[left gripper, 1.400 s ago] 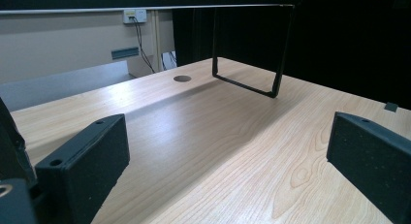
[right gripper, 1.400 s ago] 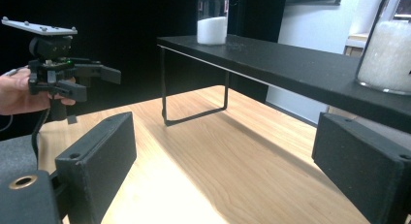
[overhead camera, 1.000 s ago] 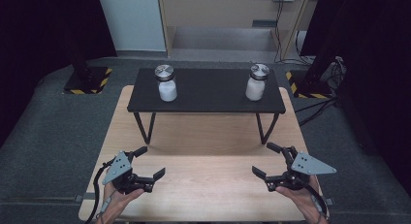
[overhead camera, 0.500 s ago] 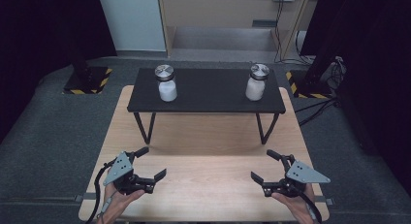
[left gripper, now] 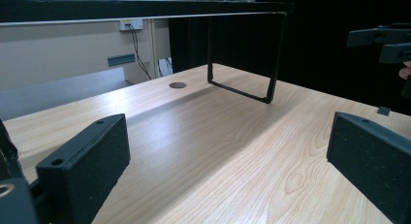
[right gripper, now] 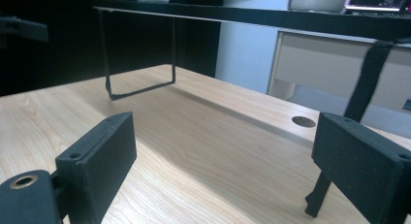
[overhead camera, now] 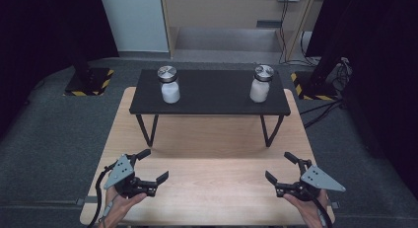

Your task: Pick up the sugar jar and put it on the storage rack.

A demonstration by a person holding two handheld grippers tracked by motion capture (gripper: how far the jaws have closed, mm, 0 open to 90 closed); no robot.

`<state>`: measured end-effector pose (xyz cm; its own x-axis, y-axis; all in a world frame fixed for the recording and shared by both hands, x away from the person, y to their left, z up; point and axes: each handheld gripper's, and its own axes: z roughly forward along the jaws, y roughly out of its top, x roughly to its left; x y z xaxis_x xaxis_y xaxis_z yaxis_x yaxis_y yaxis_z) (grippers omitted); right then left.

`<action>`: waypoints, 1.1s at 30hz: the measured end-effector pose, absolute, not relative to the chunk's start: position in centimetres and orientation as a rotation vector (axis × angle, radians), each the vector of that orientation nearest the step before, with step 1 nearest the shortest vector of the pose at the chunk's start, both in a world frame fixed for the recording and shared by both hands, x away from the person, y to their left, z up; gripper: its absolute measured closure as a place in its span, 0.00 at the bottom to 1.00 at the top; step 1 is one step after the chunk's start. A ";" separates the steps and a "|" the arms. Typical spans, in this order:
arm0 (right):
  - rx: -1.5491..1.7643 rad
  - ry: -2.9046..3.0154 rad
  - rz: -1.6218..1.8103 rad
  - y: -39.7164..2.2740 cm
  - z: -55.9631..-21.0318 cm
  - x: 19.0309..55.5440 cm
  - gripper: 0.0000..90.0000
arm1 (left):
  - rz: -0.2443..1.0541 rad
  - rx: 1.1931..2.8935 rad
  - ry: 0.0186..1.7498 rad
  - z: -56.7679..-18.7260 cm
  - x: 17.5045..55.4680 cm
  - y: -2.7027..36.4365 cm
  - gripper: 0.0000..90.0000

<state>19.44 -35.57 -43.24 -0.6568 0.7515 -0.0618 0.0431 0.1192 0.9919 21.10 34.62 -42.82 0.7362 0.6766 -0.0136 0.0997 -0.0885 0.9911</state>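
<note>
I hold both jaws apart and empty: left gripper (overhead camera: 151,167), right gripper (overhead camera: 281,168). Ahead of each stands one white metal-lidded jar (overhead camera: 170,84), (overhead camera: 261,83) on the black shelf (overhead camera: 212,97); I approach level, straddling each body.

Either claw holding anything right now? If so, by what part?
Nothing held. Left claw and right claw are both open over the wooden table; the two jars stand untouched on the black shelf.

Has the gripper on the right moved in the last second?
Yes. The right gripper has slid toward the table's near edge, away from the black shelf.
</note>
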 end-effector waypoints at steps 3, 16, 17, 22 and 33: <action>0.777 1.825 1.586 -35.7 -43.3 19.5 0.10 | 0.539 1.613 0.640 -42.8 21.1 34.6 0.01; 0.764 1.841 1.579 -35.5 -43.3 19.4 0.10 | 0.537 1.618 0.636 -42.8 21.1 34.6 0.01; 0.764 1.842 1.579 -35.5 -43.3 19.4 0.10 | 0.536 1.618 0.637 -42.8 21.1 34.6 0.01; 0.771 1.835 1.580 -35.5 -43.3 19.3 0.11 | 0.535 1.618 0.635 -42.8 21.1 34.6 0.01; 0.768 1.836 1.578 -35.5 -43.3 19.3 0.11 | 0.531 1.620 0.633 -42.8 21.2 34.5 0.01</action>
<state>19.28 -35.51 -43.30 -0.6577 0.7504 -0.0662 0.0471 0.1286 0.9906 21.18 34.54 -42.78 0.7428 0.6694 -0.0135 0.1032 -0.0946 0.9902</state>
